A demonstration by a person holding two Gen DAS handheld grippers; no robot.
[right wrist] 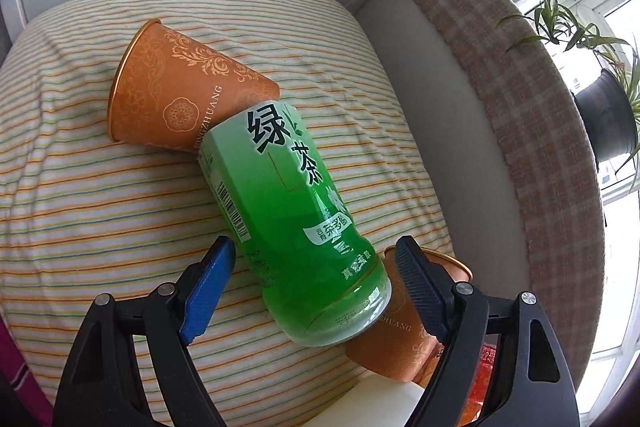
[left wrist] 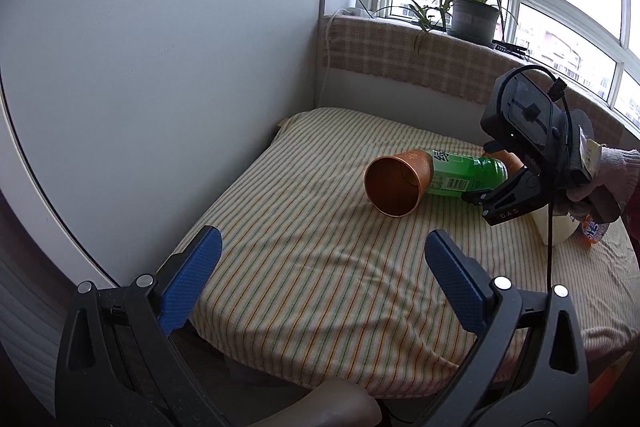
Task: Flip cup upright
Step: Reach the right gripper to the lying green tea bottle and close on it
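An orange paper cup [left wrist: 396, 183] lies on its side on the striped table, its mouth towards my left gripper; it also shows in the right wrist view [right wrist: 180, 99]. A green tea bottle [right wrist: 296, 215] lies on its side against the cup's base, also seen in the left wrist view [left wrist: 464, 175]. My right gripper [right wrist: 316, 291] is open, its jaws on either side of the bottle's lower end without closing on it. My left gripper [left wrist: 320, 283] is open and empty, well short of the cup. A second orange cup [right wrist: 404, 343] sits behind the right finger.
A white wall panel [left wrist: 160, 67] borders the table on the left. A checked cloth [left wrist: 420, 55] covers the window ledge with a potted plant [left wrist: 474, 15]. A white object [left wrist: 556, 227] and an orange-labelled package [left wrist: 596, 231] lie at the table's right. A chair back [left wrist: 320, 407] sits below.
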